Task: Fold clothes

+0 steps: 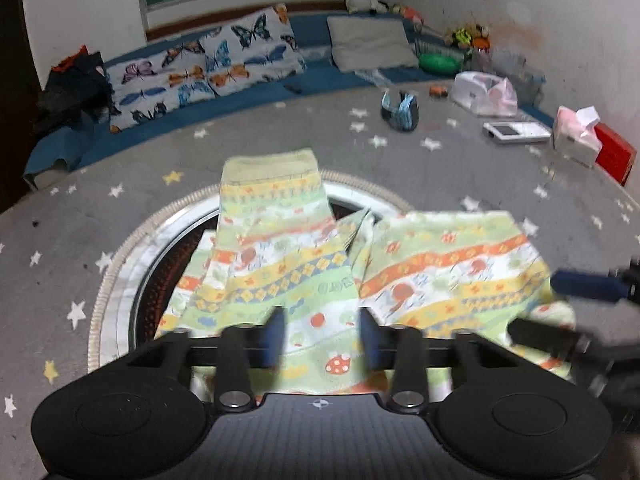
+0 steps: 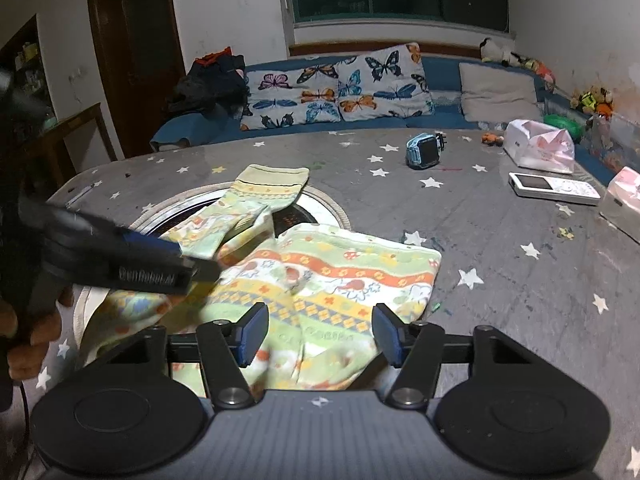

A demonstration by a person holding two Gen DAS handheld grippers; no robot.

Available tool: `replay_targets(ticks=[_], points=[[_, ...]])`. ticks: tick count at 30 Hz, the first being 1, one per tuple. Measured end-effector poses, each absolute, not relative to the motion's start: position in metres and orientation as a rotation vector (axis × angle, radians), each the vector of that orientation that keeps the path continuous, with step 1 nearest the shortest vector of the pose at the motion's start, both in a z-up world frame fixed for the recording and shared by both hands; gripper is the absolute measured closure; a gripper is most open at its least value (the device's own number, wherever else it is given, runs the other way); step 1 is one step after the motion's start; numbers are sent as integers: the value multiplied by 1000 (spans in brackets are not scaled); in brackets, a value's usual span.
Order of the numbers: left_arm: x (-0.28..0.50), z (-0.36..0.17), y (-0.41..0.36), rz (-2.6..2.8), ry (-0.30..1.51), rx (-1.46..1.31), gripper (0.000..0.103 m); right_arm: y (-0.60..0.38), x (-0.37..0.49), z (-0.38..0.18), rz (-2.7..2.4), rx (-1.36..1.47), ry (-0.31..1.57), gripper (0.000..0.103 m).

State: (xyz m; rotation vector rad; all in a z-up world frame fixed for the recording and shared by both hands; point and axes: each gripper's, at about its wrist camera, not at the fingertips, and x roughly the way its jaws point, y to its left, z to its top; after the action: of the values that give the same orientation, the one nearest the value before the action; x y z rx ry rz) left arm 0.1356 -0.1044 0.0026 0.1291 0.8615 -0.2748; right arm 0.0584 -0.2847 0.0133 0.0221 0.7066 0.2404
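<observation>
Both grippers are down at the near edge of the child's patterned trousers point(image 2: 332, 280), so this looks like the start of a fold: taking hold of the near hem to carry it over. The left gripper point(image 1: 320, 340) has its jaws about half open with cloth lying between them, though blur keeps me from saying whether the pads press on it. The right gripper point(image 2: 320, 336) stands with jaws part open, astride the fabric and not gripping that I can see.

Next, I'd judge, both need to close firmly on the edge, then lift and swing it evenly so the layers land square.

The trousers lie flat-ish on the grey star-printed desk point(image 2: 520, 220), partly over a round metal-rimmed inset point(image 1: 132, 248). They are pale green with orange and yellow bands and mushroom prints; one leg point(image 1: 272, 200) stretches away, the other part lies rumpled to the right.
</observation>
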Motion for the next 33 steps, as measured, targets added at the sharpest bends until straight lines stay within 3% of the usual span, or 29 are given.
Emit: replay_targets(ticks=[3, 8, 20, 21, 33], points=[[136, 1, -87, -284, 882, 69, 86, -285, 71, 15, 266, 27, 709, 49], [134, 7, -70, -304, 880, 12, 87, -269, 101, 12, 329, 43, 713, 53], [138, 13, -61, -323, 870, 5, 89, -230, 160, -13, 382, 128, 780, 75], [139, 12, -63, -325, 873, 10, 88, -227, 162, -15, 381, 121, 782, 80], [150, 9, -71, -329, 869, 44, 88, -231, 146, 0, 386, 136, 736, 79]])
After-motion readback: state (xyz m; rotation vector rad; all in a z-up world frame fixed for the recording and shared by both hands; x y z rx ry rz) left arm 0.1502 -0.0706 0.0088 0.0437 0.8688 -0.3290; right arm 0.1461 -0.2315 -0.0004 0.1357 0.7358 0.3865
